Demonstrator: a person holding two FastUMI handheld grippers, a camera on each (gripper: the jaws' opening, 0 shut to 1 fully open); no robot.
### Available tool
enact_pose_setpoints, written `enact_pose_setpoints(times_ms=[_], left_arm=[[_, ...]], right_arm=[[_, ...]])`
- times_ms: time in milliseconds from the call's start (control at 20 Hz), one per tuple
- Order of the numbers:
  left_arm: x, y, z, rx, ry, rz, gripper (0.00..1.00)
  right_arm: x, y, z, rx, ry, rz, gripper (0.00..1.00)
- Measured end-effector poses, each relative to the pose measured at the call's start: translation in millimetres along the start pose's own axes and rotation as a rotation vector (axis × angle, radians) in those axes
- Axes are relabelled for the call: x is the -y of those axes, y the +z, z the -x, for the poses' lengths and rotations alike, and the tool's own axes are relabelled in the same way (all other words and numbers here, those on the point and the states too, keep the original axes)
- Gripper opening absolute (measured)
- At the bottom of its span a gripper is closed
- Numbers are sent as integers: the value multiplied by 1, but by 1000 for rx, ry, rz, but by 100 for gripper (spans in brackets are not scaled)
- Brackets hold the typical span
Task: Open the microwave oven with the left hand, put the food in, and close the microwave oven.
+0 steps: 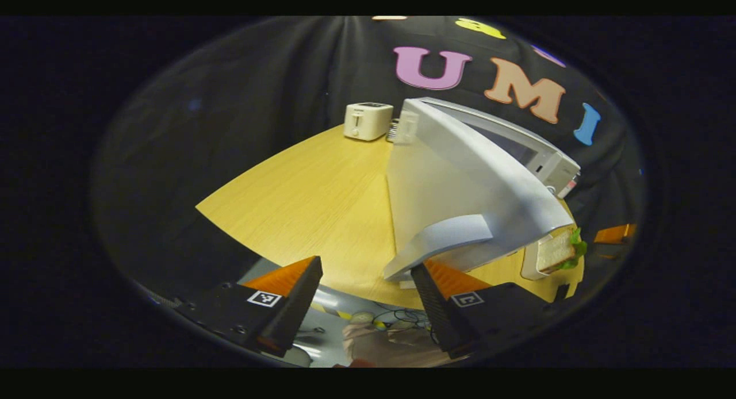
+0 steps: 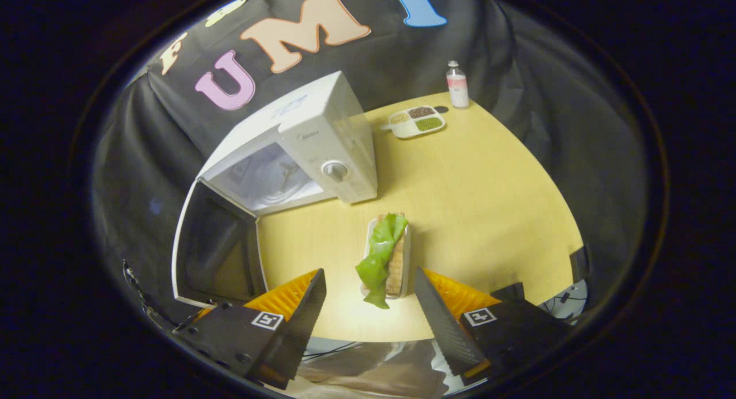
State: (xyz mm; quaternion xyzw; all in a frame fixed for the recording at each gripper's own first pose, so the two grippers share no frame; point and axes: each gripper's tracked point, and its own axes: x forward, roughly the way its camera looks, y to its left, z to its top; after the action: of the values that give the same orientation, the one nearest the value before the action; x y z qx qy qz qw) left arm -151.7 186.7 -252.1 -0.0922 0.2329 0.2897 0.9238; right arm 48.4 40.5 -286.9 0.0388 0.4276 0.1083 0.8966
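The white microwave [image 2: 322, 140] stands on the wooden table with its door [image 2: 213, 249] swung wide open, and the turntable shows inside. In the left gripper view the open door [image 1: 460, 180] fills the middle, its handle [image 1: 454, 238] just above the right finger of my left gripper [image 1: 368, 295]. That gripper is open and holds nothing. A sandwich with green lettuce [image 2: 386, 255] lies on a small white plate in front of the microwave. My right gripper [image 2: 371, 298] is open, its fingers on either side of the sandwich's near end, apart from it. The sandwich [image 1: 558, 250] also appears beyond the door.
A white toaster [image 1: 368, 120] stands at the table's far edge, left of the microwave. A divided tray of beans [image 2: 417, 122] and a small bottle [image 2: 457, 85] sit at the far right. The table's near edge [image 2: 368, 336] runs just under the right gripper.
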Motion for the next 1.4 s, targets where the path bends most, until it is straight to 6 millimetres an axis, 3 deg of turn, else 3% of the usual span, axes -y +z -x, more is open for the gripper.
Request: enact_pose_setpoints(times_ms=[50,100,150,550,700,750,1000,1050,1100,1250,1300,1350,1400], left_arm=[[-10,1,3,5,23,17,91],[-22,4,6,14,52,26,91],[-34,7,10,28,87,40,91],[-112,73,56,262,327,203,91],[-124,95,78,358,417,177,90],[-125,101,85,383,437,172,90],[-109,124,109,480,463,151,90],[-107,126,111,488,460,152,90],[-105,127,113,492,461,154,90],[-95,120,113,479,461,176,87],[-92,117,113,472,458,186,87],[-90,114,111,465,455,196,87],[-89,112,111,459,454,205,87]], right_arm=[[1,-2,-4,-14,-4,2,91],[3,-3,-9,-25,-6,5,98],[4,-6,-13,-38,-13,11,90],[11,-26,-48,-164,-30,14,90],[13,-32,-58,-198,-39,32,91],[14,-34,-61,-207,-44,37,97],[20,-37,-74,-230,-62,34,96],[22,-37,-77,-232,-66,32,87],[19,-36,-78,-236,-57,19,86],[15,-36,-75,-243,-38,6,55],[17,-34,-74,-240,-48,3,53],[16,-34,-75,-240,-38,6,42],[16,-33,-76,-240,-29,13,41]])
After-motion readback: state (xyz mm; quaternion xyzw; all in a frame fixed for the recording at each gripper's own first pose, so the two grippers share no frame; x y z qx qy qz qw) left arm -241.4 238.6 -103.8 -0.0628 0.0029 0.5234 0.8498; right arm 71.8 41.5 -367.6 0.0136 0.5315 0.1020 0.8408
